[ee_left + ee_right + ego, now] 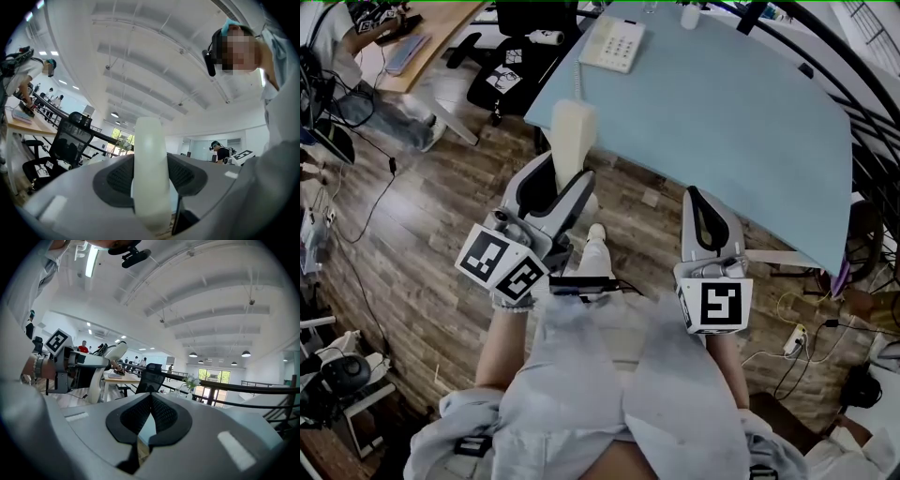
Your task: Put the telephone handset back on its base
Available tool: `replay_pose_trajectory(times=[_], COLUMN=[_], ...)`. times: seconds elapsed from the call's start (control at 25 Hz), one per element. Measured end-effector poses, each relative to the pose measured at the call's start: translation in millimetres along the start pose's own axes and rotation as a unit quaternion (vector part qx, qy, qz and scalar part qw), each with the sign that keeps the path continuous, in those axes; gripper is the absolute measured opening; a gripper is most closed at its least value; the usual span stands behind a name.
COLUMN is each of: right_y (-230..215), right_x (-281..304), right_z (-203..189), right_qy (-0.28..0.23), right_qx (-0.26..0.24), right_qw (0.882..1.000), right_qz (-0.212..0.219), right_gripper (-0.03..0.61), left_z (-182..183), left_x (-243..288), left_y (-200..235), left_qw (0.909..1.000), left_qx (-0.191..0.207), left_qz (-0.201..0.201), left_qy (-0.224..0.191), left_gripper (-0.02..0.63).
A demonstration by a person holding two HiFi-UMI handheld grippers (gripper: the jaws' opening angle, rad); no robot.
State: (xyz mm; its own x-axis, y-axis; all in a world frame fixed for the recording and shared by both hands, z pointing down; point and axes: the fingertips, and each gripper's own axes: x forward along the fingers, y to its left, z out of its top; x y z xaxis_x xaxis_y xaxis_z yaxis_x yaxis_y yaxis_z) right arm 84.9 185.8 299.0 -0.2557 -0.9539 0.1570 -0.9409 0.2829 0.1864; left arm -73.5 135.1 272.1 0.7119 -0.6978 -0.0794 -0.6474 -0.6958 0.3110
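My left gripper (562, 183) is shut on the cream telephone handset (571, 139), which stands upright out of the jaws over the wooden floor, just short of the table's near edge. In the left gripper view the handset (150, 173) fills the gap between the black pads. The white base (614, 42) with its keypad lies on the far left part of the light blue table (722, 112); a cord (577, 86) runs from it down to the handset. My right gripper (696, 197) hangs beside the table edge, its jaws shut (149, 416) and holding nothing.
A black office chair (520, 56) stands left of the table. A wooden desk (431, 37) with a person at it is at the upper left. Cables and a power strip (794, 339) lie on the floor at right. A dark railing (853, 84) borders the table's right side.
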Motion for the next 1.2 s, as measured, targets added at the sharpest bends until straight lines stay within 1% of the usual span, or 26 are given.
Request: replay_pose_trajectory(times=[0.4, 0.84, 1.2], right_y=[-17.9, -34.9, -38.0], right_x=[67.7, 142.3, 182.9], right_z=[11.1, 23.1, 27.3], right_qy=[0.003, 0.011, 0.013], right_qx=[0.010, 0.007, 0.010], right_qw=[1.000, 1.000, 0.999], right_qz=[-0.009, -0.022, -0.029], right_gripper=[0.006, 0.006, 0.006], left_z=[16.0, 28.4, 30.6], left_x=[53.5, 103.1, 125.1], left_y=[50.0, 108.8, 141.6], left_qw=[0.9998, 0.9994, 0.9988], left_qx=[-0.004, -0.015, -0.020], left_qz=[-0.013, -0.023, -0.030], left_qy=[0.015, 0.023, 0.032], left_gripper=[0.216, 0.216, 0.216])
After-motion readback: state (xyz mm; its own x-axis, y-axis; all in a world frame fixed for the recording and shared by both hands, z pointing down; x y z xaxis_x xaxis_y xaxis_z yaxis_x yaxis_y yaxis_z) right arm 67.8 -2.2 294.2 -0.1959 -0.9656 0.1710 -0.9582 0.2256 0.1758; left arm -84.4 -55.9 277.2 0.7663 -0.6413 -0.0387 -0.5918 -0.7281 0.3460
